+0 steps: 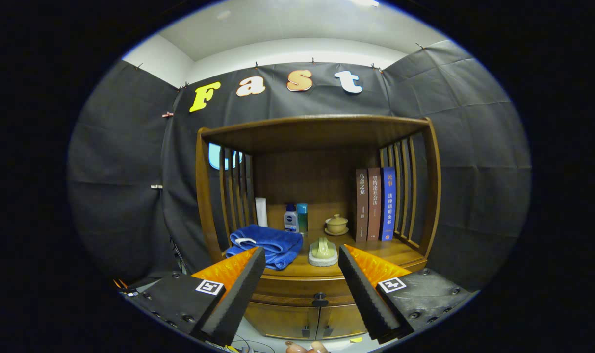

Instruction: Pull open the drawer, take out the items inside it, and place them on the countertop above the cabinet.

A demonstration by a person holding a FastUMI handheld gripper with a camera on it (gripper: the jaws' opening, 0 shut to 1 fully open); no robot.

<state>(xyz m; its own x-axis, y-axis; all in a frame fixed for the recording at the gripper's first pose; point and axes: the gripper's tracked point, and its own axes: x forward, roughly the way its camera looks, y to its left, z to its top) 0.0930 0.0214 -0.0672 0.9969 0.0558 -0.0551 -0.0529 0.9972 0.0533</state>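
Note:
A wooden cabinet (307, 284) with an open shelf hutch stands ahead of me. Its drawer (302, 296) is closed, and its dark knob (320, 297) sits between and just beyond my fingers. My gripper (302, 260) is open, holding nothing, with a wide gap between the fingers. On the countertop (400, 252) lie a folded blue towel (265, 245) and a pale green scrub brush (323, 251). Nothing inside the drawer can be seen.
At the back of the countertop stand a white tube (261, 212), two small bottles (296, 218), a lidded ceramic cup (336, 224) and three upright books (374, 203). Two cabinet doors (309, 321) sit under the drawer. Fingertips of a hand (304, 347) show at the bottom.

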